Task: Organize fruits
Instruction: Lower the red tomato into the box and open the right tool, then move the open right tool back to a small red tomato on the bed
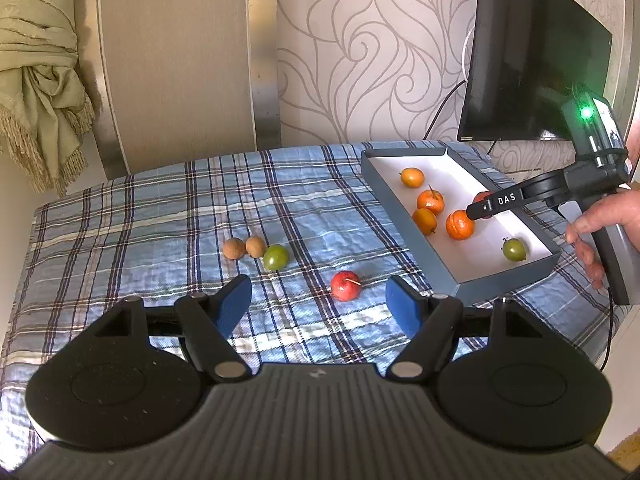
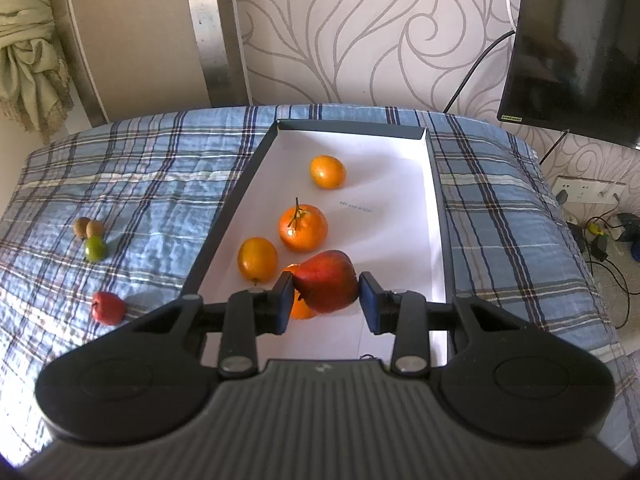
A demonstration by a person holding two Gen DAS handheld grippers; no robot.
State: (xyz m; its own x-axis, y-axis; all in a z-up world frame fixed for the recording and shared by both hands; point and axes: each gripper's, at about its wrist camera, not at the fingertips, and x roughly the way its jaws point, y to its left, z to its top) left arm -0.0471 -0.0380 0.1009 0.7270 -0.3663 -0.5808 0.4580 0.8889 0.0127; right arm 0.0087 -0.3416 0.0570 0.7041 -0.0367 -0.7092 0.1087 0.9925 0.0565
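A blue-walled tray (image 1: 404, 216) with a white floor holds several orange fruits (image 1: 430, 200) and a green one (image 1: 514, 249). My right gripper (image 2: 326, 300) is over the tray (image 2: 224, 224), jaws close around a red pear-like fruit (image 2: 328, 282); the left pad touches it, the right pad shows a thin gap. My left gripper (image 1: 318, 304) is open and empty above the cloth, just short of a small red fruit (image 1: 345, 286). Two brown fruits (image 1: 244, 247) and a green fruit (image 1: 276, 257) lie on the cloth to the left.
A blue plaid cloth (image 1: 160, 220) covers the table. A dark monitor (image 1: 536, 52) stands at the back right against patterned wallpaper. A curtain (image 1: 36, 80) hangs at the left. Cables and a wall socket (image 2: 584, 192) are at the right beyond the table edge.
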